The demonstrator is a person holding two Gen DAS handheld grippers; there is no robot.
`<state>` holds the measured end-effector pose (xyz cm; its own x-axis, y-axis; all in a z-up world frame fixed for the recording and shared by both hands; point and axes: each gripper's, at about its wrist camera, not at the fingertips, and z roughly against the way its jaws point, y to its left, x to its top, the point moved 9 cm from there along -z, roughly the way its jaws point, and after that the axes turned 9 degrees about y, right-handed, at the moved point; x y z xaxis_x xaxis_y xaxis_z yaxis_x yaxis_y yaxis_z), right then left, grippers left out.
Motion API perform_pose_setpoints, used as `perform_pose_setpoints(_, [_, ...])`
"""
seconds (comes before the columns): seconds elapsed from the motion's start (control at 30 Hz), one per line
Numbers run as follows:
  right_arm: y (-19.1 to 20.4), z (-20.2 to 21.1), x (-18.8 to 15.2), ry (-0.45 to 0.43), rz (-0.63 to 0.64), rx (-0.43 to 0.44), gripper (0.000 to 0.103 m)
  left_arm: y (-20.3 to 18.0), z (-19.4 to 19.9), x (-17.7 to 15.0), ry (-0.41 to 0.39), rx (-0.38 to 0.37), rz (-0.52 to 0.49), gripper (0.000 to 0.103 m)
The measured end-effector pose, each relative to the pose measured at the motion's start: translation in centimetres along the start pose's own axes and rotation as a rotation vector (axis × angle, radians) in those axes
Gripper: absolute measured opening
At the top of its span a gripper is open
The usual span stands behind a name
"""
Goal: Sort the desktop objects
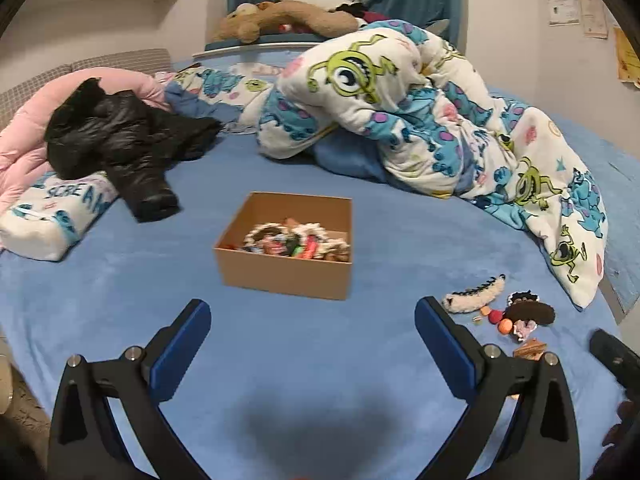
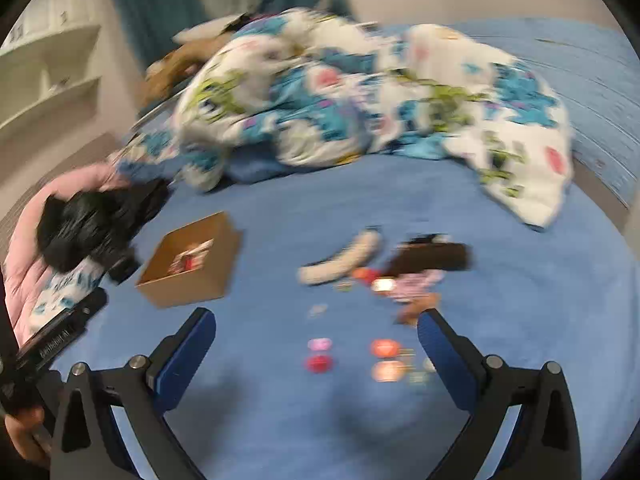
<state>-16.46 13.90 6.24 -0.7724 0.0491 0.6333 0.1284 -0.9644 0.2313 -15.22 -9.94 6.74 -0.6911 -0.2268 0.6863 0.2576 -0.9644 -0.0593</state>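
Observation:
A brown cardboard box point(image 1: 286, 274) sits on the blue bed, holding several hair clips and small trinkets point(image 1: 296, 240). More items lie loose on the sheet to its right: a cream fuzzy clip point(image 1: 474, 298), a dark brown fuzzy clip point(image 1: 530, 313) and small round beads point(image 1: 505, 325). My left gripper point(image 1: 312, 326) is open and empty, just in front of the box. My right gripper point(image 2: 316, 338) is open and empty above small pink, red and orange pieces point(image 2: 386, 348). The right wrist view is blurred; it shows the box point(image 2: 188, 282) at left and the fuzzy clips point(image 2: 344, 262) ahead.
A crumpled cartoon-print duvet point(image 1: 420, 120) fills the back and right of the bed. A black jacket point(image 1: 120, 140) lies on pink bedding and a printed pillow point(image 1: 52, 216) at left. A stuffed toy point(image 1: 280, 18) lies on the headboard ledge. Shelves point(image 2: 48, 76) stand at far left.

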Motion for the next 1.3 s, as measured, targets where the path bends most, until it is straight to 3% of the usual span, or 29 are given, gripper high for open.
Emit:
perform_pose_setpoints(0.1, [6.2, -0.5, 1.2, 0.04, 0.133, 0.005, 0.103, 2.7, 1.5, 1.1, 0.025, -0.006, 0.039, 0.103])
perform_pose_setpoints(0.2, [10.7, -0.8, 2.3, 0.04, 0.189, -0.004, 0.103, 5.2, 2.3, 2.6, 0.032, 0.003, 0.037, 0.103])
perform_pose_setpoints(0.37, [14.3, -3.2, 4.1, 0.051, 0.221, -0.021, 0.103, 7.7, 2.2, 4.3, 0.013, 0.005, -0.003, 0.103])
perform_pose_setpoints(0.43, [14.7, -4.4, 4.8, 0.049, 0.216, -0.011, 0.103, 8.2, 1.1, 4.9, 0.025, -0.018, -0.003, 0.103])
perform_pose_setpoints(0.6, [14.9, -8.3, 6.1, 0.061, 0.228, -0.012, 0.103, 9.2, -2.1, 5.6, 0.036, 0.034, 0.019, 0.103])
perform_pose_setpoints(0.73, [14.0, -10.6, 5.1, 0.071, 0.231, -0.028, 0.103, 8.5, -4.7, 5.1, 0.039, 0.042, -0.016, 0.103])
perform_pose_setpoints(0.87, [12.9, -12.5, 4.4, 0.11, 0.214, -0.045, 0.103, 7.1, -7.3, 4.3, 0.103, 0.037, -0.058, 0.103])
perform_pose_setpoints(1.0, [12.3, -12.6, 4.2, 0.111, 0.2, -0.049, 0.103, 6.3, -7.6, 3.8, 0.097, 0.052, -0.102, 0.103])
perform_pose_setpoints(1.3, [12.2, -11.4, 3.7, 0.104, 0.212, -0.052, 0.103, 6.2, -6.5, 3.9, 0.087, 0.005, -0.068, 0.103])
